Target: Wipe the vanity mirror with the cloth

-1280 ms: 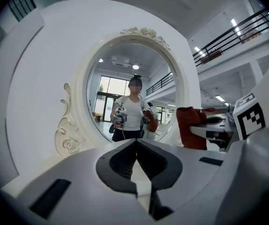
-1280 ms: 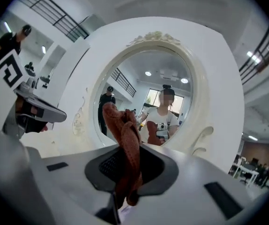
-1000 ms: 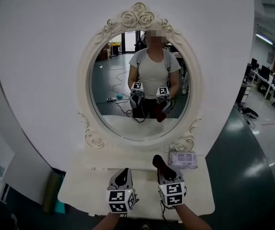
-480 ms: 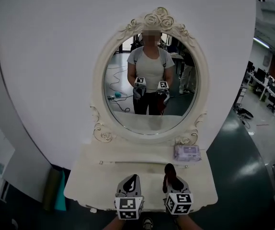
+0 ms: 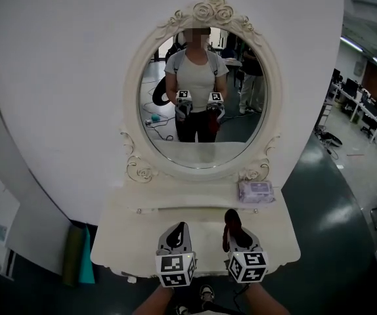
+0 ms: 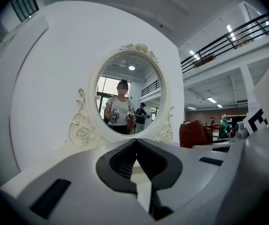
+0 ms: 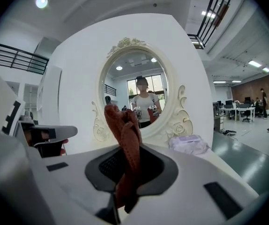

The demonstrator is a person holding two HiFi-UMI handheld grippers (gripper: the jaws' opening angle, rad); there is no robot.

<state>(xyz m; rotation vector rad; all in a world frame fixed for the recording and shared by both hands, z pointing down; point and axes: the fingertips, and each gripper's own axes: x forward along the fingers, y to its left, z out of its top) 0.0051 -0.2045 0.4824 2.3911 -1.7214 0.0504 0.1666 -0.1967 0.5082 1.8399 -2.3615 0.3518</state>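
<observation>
The oval vanity mirror [image 5: 201, 97] in a cream carved frame stands on the white vanity table [image 5: 136, 235], against a white wall. It also shows in the left gripper view as the mirror [image 6: 125, 100] and in the right gripper view as the mirror [image 7: 137, 95]. My right gripper [image 5: 231, 225] is shut on a reddish-brown cloth [image 7: 125, 144], which sticks up between its jaws over the table's front. My left gripper [image 5: 178, 231] is beside it, shut and empty, jaws touching. Both hang well short of the glass.
A pack of wipes [image 5: 255, 191] lies on the table at the right, under the mirror frame. A green and teal object [image 5: 78, 253] leans on the floor left of the table. An office with desks [image 5: 366, 110] opens at the far right.
The view has shifted: the mirror sits higher and more central in the head view, and both grippers have drifted slightly right and lower. The cloth stays clamped in the right gripper.
</observation>
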